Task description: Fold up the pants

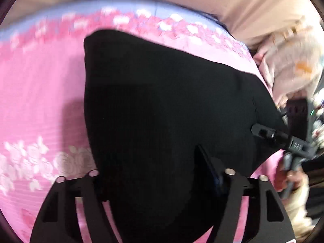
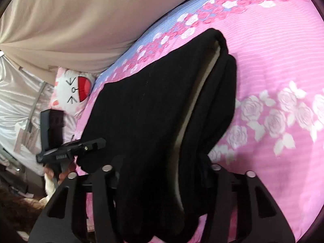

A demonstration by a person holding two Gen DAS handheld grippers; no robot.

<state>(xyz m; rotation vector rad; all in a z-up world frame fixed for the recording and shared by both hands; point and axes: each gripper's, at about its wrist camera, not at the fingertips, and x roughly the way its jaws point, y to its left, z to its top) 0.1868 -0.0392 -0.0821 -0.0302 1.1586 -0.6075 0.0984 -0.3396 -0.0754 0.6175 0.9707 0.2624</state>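
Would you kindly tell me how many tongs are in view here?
2. The left tongs pinch one edge of the black pants; the right tongs pinch the other edge, over the pink floral bedsheet. None appears hidden.

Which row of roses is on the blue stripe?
The far row, mixed pink and white roses; the near row is all white, on plain pink.

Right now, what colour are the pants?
Black, with a pale lining strip showing between layers; the pants show best in the right wrist view, lying on the pink floral bedsheet.
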